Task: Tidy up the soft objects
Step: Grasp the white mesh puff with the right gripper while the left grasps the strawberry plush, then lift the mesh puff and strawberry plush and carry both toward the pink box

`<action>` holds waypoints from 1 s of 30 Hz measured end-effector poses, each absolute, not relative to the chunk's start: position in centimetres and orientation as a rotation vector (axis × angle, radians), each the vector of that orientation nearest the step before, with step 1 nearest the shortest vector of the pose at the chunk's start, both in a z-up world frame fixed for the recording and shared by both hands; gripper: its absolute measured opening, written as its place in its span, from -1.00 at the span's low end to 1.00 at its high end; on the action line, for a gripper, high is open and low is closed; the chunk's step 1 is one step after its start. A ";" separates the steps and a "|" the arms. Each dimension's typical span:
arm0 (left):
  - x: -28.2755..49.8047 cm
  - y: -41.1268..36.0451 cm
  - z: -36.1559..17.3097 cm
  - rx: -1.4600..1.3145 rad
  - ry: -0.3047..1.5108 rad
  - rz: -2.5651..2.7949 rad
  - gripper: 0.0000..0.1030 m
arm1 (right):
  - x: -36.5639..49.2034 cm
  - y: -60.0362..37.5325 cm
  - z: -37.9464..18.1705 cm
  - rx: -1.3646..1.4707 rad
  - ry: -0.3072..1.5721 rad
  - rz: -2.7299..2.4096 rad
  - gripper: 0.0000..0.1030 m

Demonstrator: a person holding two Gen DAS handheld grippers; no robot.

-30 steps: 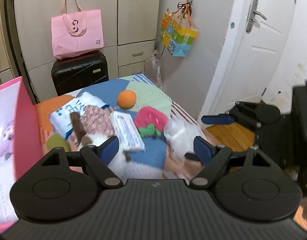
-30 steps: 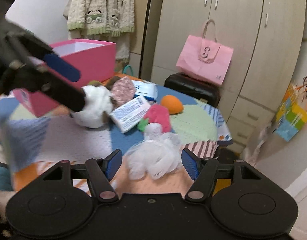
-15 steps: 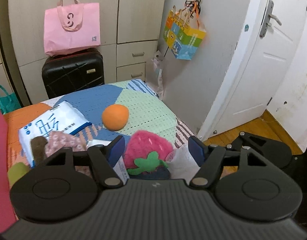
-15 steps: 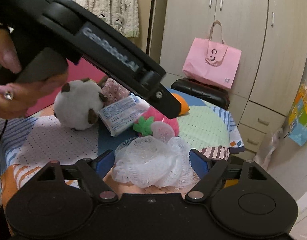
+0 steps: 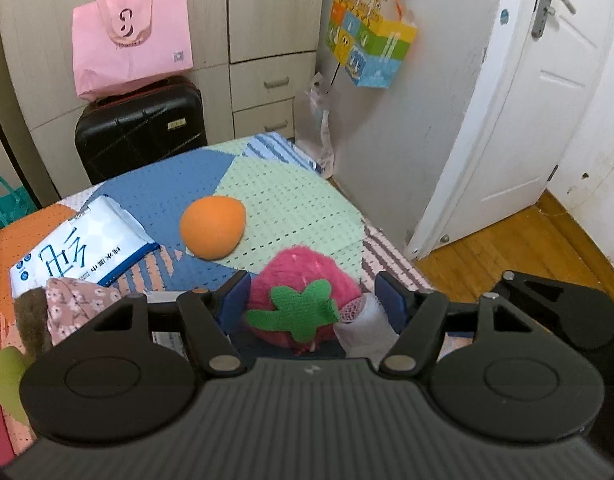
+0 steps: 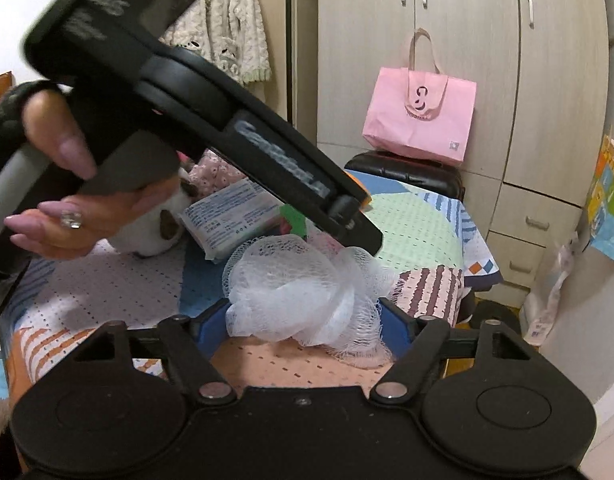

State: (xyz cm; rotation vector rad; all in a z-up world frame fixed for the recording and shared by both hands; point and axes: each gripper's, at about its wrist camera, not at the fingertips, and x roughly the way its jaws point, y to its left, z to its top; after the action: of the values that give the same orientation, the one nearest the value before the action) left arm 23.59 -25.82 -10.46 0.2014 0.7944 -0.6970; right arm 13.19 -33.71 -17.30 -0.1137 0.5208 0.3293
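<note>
A pink plush strawberry [image 5: 303, 300] with a green leaf lies on the patchwork table cover between the open fingers of my left gripper [image 5: 313, 300]. An orange soft ball [image 5: 213, 226] lies just beyond it. A white mesh bath puff [image 6: 303, 288] lies between the open fingers of my right gripper [image 6: 303, 330]; part of it shows in the left wrist view [image 5: 365, 322]. The left gripper's body [image 6: 211, 120], held by a hand, crosses the right wrist view above the puff. A white plush with brown patches [image 6: 159, 228] lies behind it.
A tissue pack [image 5: 79, 252] and a floral fabric piece [image 5: 75, 308] lie left of the strawberry. Another pack [image 6: 231, 216] lies by the plush. A black suitcase [image 5: 141, 128] with a pink bag [image 5: 131, 36] stands behind the table. The table edge [image 5: 387, 248] drops to the wooden floor on the right.
My left gripper has moved forward and down over the strawberry, which now sits between its fingers. My right gripper has closed in on the mesh puff.
</note>
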 end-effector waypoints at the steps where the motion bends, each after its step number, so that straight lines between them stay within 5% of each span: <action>1: 23.8 -25.9 -10.7 0.195 0.804 -0.693 0.31 | 13.1 -33.7 -17.3 -0.115 0.519 0.331 0.45; 16: 24.5 -25.0 -11.2 0.094 0.824 -0.642 0.10 | 12.7 -32.9 -17.1 -0.116 0.511 0.305 -0.32; 30: 22.9 -21.3 -8.8 -0.086 0.716 -0.648 0.09 | 12.1 -32.7 -16.8 -0.061 0.524 0.238 -0.57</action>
State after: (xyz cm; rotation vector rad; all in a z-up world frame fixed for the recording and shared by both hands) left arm 22.89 -21.30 -8.77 -0.0861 0.7162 -0.6483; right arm 12.12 -32.67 -16.83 -0.0608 0.5241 0.2380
